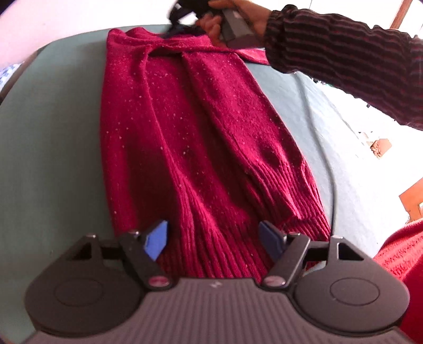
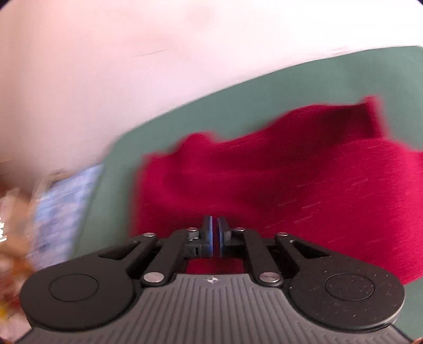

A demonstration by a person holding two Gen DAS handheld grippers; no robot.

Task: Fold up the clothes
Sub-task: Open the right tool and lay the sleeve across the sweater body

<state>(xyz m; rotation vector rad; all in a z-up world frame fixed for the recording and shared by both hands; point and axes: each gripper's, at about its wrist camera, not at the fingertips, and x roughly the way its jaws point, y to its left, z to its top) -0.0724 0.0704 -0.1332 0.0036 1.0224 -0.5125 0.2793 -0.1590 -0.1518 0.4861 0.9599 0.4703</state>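
A dark red knitted sweater (image 1: 190, 137) lies lengthwise on a grey-green table (image 1: 47, 148), sleeves folded in over the body, ribbed hem nearest me. My left gripper (image 1: 214, 239) is open, its blue pads on either side of the hem, just above it. My right gripper (image 1: 182, 16) is at the far collar end, held by a hand in a striped sleeve. In the right wrist view the right gripper (image 2: 214, 232) has its pads pressed together over the sweater (image 2: 290, 185); the view is blurred and I see no cloth between the pads.
A pale wall (image 2: 132, 66) runs behind the table (image 2: 211, 111). A blue-white patterned object (image 2: 60, 206) sits off the table's left end. A red knitted cloth (image 1: 401, 259) lies at the near right. Wooden furniture (image 1: 412, 198) stands on the right.
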